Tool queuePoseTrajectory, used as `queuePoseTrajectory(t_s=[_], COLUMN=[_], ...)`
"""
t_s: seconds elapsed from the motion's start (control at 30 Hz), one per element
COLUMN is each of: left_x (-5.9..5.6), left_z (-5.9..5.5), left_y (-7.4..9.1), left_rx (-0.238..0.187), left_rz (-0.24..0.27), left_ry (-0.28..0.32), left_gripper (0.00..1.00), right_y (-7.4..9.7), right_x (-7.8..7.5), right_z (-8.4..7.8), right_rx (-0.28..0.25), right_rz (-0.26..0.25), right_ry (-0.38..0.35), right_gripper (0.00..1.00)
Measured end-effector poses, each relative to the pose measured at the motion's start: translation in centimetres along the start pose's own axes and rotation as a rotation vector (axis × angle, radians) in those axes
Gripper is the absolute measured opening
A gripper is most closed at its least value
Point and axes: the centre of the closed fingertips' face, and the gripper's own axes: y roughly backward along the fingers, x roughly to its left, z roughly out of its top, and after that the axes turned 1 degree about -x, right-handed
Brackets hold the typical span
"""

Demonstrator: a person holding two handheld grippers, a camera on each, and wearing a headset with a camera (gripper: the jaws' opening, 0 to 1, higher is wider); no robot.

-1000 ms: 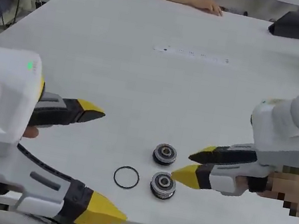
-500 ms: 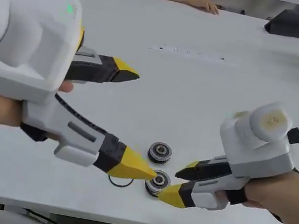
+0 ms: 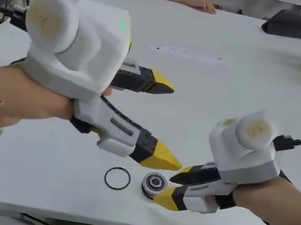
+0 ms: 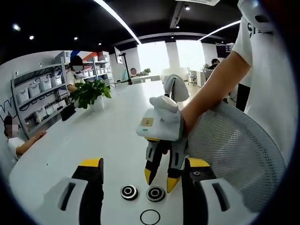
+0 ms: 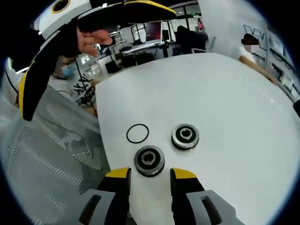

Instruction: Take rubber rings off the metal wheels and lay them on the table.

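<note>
**Wheel waiting ahead of parted tongs**

Head view: the near wheel (image 3: 154,184) lies flat on the table (image 3: 228,103). A loose ring (image 3: 117,178) lies just left of that wheel, not touching it. The right gripper (image 3: 164,189) sits just right of the wheel, its jaws narrowly apart and empty. The left gripper (image 3: 174,125) hangs above the wheel, its jaws wide and empty.

Left gripper view: a second wheel (image 4: 129,191) sits just beside the near wheel.

Right gripper view: the near wheel lies just ahead of the jaw tips, centred on their gap.

The rubber looks thin, soft, stretchy and light. The wheel looks stiff and smooth, so it will likely slide. Clamp across its rim, then hook the rubber at the rim's edge.
</note>
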Motion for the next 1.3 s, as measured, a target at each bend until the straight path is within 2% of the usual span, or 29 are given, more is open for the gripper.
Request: queuePoseTrajectory(t_s=[0.2, 0.37, 0.53, 0.6, 0.7, 0.73, 0.87, 0.97, 1.07, 1.3], left_x=[-0.5, -1.2, -1.7, -1.7, -1.9, -1.6, -1.4, -1.3, -1.7, -2.7], left_z=[-3.2, -5.1, -7.0, -7.4, -8.4, -9.1, -9.9, -10.1, -10.4, -11.2], left_y=[-1.3, -2.0, -2.4, -2.6, -2.7, -2.7, -2.6, -2.8, -3.4, -4.2], left_rx=[0.053, 0.069, 0.109, 0.102, 0.115, 0.122, 0.129, 0.127, 0.130, 0.167], left_rz=[-0.021, -0.022, -0.038, -0.040, -0.057, -0.048, -0.036, -0.030, -0.045, -0.075], left_ry=[0.042, 0.058, 0.063, 0.080, 0.116, 0.147, 0.173, 0.190, 0.212, 0.203], left_gripper=[0.58, 0.50, 0.39, 0.34, 0.30, 0.31, 0.29, 0.26, 0.26, 0.21], right_y=[-0.2, -0.2, -0.4, -0.4, -0.5, -0.5, -0.5, -0.6, -0.6, -0.6], right_x=[0.0, 0.0, 0.2, 0.2, 0.2, 0.2, 0.3, 0.3, 0.3, 0.4], right_z=[-0.4, -0.2, -0.6, -0.6, -0.6, -0.6, -0.6, -0.5, -0.5, -0.6], right_rx=[0.020, 0.012, 0.027, 0.027, 0.027, 0.025, 0.026, 0.026, 0.027, 0.027], right_rz=[0.000, -0.001, 0.005, 0.006, 0.005, 0.006, 0.006, 0.006, 0.002, 0.007], right_ry=[0.023, 0.030, 0.050, 0.059, 0.064, 0.065, 0.071, 0.075, 0.083, 0.085], right_gripper=[0.31, 0.29, 0.28, 0.27, 0.27, 0.27, 0.26, 0.26, 0.25, 0.22])
